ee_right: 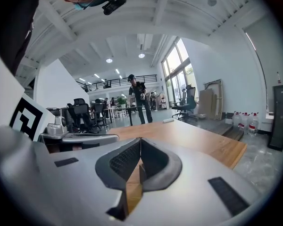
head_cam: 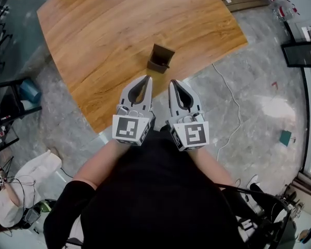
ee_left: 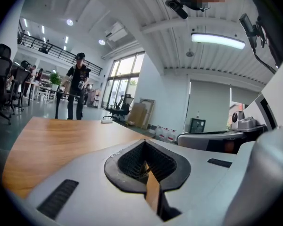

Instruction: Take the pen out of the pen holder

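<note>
No words, numbers or brand names can be read anywhere in view. The only sign-like marks are a black-and-white square marker [head_cam: 129, 128] on the cube of the left gripper [head_cam: 146, 80] and a second marker [head_cam: 193, 134] on the cube of the right gripper [head_cam: 175, 83]; both are block patterns, not lettering. Any labels on the bottles [ee_right: 245, 120] by the far wall are too small to read.

Left gripper [head_cam: 148, 79], right gripper [head_cam: 173, 82]: both closed.
</note>
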`<act>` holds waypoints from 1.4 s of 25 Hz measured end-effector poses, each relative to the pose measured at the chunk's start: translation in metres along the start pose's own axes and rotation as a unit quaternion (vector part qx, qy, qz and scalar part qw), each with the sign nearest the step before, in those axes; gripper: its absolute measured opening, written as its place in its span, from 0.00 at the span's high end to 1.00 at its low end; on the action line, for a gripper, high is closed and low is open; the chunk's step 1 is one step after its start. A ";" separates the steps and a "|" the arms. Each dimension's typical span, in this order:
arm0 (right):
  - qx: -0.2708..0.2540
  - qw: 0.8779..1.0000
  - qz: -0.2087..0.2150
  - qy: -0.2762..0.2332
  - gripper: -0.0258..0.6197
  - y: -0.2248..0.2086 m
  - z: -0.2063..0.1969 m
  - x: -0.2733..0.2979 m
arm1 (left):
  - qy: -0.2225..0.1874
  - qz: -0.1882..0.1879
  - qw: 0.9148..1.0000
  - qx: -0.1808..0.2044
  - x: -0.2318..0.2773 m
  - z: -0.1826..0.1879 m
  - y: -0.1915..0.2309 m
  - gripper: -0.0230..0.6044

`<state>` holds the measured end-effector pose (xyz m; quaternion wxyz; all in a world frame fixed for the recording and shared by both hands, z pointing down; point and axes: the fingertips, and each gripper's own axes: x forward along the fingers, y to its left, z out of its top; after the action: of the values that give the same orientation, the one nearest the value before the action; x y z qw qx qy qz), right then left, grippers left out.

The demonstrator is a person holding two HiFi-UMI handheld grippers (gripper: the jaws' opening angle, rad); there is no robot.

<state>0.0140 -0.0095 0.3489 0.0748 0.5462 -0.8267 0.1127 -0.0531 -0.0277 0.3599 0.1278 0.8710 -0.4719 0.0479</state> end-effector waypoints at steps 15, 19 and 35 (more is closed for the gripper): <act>0.015 0.997 0.000 0.071 0.94 -0.032 -0.045 0.052 | 0.068 -0.004 0.997 -0.024 0.050 -0.042 0.017 0.95; 0.018 0.994 0.018 0.104 0.94 -0.033 -0.067 0.061 | 0.083 0.001 0.996 -0.027 0.059 -0.057 0.018 0.95; 0.020 0.983 0.045 0.176 0.79 -0.041 -0.112 0.094 | 0.111 0.013 0.993 -0.046 0.084 -0.083 0.029 0.95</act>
<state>0.0147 -0.0784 0.4846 0.2029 0.4811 -0.8220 0.2273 -0.0279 -0.0892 0.4620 0.2186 0.8473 -0.4678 0.1240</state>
